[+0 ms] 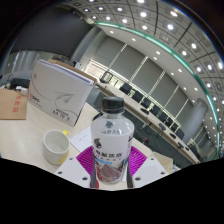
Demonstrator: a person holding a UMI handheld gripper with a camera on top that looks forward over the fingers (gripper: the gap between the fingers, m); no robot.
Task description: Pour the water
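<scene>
Your gripper (108, 172) grips the bottle (108, 140) between both fingers, upright, cap on top. The cup (54, 146) sits on the table (25, 135) just left of it, so the pour tips leftward.

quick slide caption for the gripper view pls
Gripper with a capped water bottle between its fingers, a white cup beside it on the table.

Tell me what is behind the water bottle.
Behind the water bottle, held in the claw, a white carton stands on the table; the table directly behind the bottle is hidden.
</scene>
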